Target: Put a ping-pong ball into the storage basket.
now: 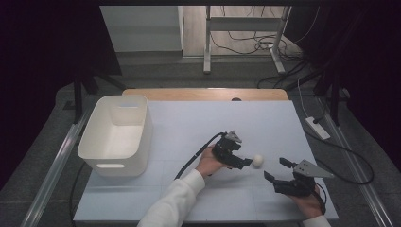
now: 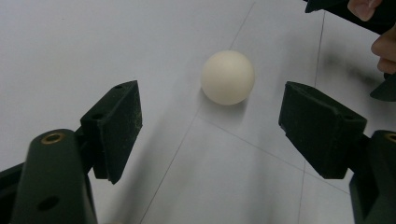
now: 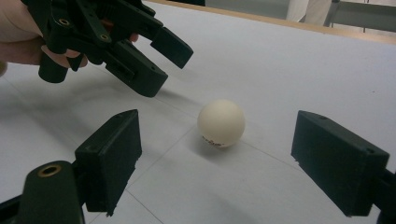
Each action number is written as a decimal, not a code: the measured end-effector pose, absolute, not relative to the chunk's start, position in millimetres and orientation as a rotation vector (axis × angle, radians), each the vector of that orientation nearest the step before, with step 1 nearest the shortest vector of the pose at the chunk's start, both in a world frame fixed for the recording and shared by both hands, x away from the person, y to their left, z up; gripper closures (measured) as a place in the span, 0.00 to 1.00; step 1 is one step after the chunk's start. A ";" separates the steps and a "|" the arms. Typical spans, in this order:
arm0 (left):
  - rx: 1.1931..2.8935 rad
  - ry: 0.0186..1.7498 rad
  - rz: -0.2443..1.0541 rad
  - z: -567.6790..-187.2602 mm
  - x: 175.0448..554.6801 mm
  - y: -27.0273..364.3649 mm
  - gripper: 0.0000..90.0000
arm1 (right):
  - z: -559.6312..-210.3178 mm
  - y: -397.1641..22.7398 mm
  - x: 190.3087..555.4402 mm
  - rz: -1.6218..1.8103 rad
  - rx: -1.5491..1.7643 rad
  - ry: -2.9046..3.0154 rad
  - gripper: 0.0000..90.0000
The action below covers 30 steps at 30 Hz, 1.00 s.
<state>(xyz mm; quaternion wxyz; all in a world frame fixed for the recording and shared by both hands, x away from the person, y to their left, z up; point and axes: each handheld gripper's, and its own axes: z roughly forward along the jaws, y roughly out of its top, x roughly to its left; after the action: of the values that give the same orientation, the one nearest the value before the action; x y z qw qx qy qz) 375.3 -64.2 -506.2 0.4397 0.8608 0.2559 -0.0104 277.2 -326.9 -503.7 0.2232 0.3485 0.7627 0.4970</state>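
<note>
The desk (image 1: 189, 123) is covered with a pale sheet marked by thin seam lines, and a white plastic bin (image 1: 117, 135) stands on its left part, well apart from everything else. Toward the near right edge the right gripper (image 1: 275, 169) lies low over the sheet in the person's hand, its jaws spread wide with nothing between the pads. The left gripper (image 1: 250, 162), held by a hand (image 1: 208, 163) in a white sleeve, reaches in from the left, jaws likewise released and gripping nothing. Smallest of all is the white ball (image 1: 257, 160), resting on the sheet between the two grippers, just beside the left gripper's tips. In the left gripper view the ball (image 2: 228, 77) sits just ahead of the open jaws, roughly centred on the gap, near a crossing of the seam lines; neither pad touches it. In the right gripper view the ball (image 3: 221, 123) lies a little beyond the jaws, also centred, with small dark print low on its side, and the left gripper (image 3: 173, 63) slants down toward it from the upper left, its tips near the ball but apart from it
</note>
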 end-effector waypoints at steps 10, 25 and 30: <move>2.148 0.626 -0.042 -510.1 377.5 -74.6 0.24 | -503.1 -327.0 276.8 1.370 0.962 2.104 0.18; 2.174 0.615 -0.049 -516.8 381.8 -92.0 0.24 | -502.7 -326.4 276.7 1.365 0.960 2.108 0.18; 2.186 0.608 -0.049 -517.0 381.3 -97.2 0.24 | -502.7 -326.4 276.7 1.366 0.961 2.107 0.18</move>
<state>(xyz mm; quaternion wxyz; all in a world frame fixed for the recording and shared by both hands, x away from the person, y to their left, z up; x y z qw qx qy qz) 381.3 -97.2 -517.0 0.4224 0.8731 0.2428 -0.0195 276.7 -326.4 -502.7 0.2244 0.3481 0.7637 0.4952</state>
